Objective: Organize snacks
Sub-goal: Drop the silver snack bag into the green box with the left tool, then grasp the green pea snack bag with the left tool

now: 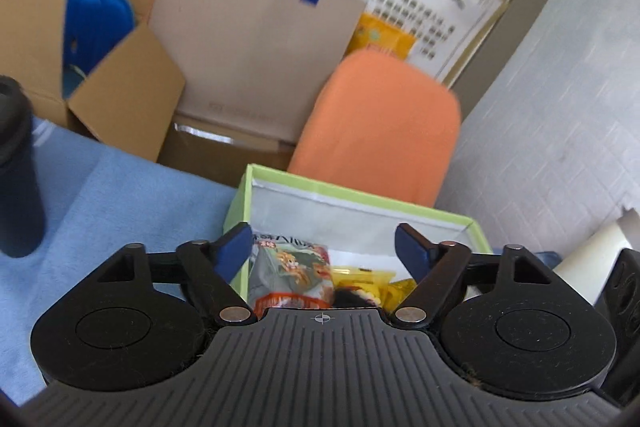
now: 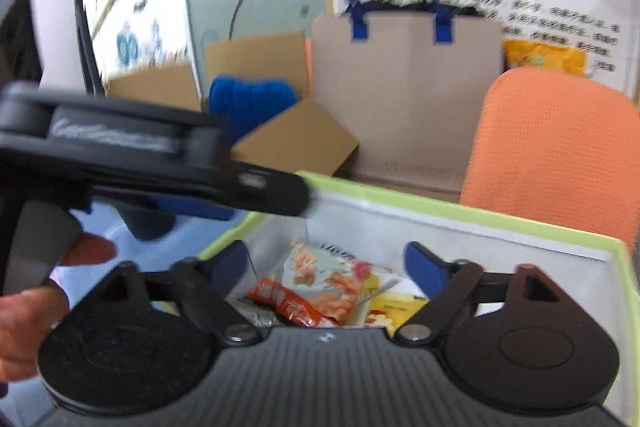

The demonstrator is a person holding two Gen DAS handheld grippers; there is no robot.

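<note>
— Where were the snacks?

— In the green-rimmed box (image 1: 440, 213) on the blue-covered bench (image 1: 100, 187): a grey packet (image 1: 290, 277) and yellow packets (image 1: 362, 277) at its bottom.

— And the grippers?

— The left gripper (image 1: 324, 241) and the right gripper (image 2: 326, 263) both hung above the box, fingers apart, holding nothing. The left one crossed the right wrist view.

— What crowded the place?

— Behind the box stood an orange chair (image 1: 384, 131), a paper bag (image 1: 256, 39) with blue handles, and cardboard boxes (image 1: 124, 95). A dark cup (image 1: 18, 171) stood on the bench's left.
</note>
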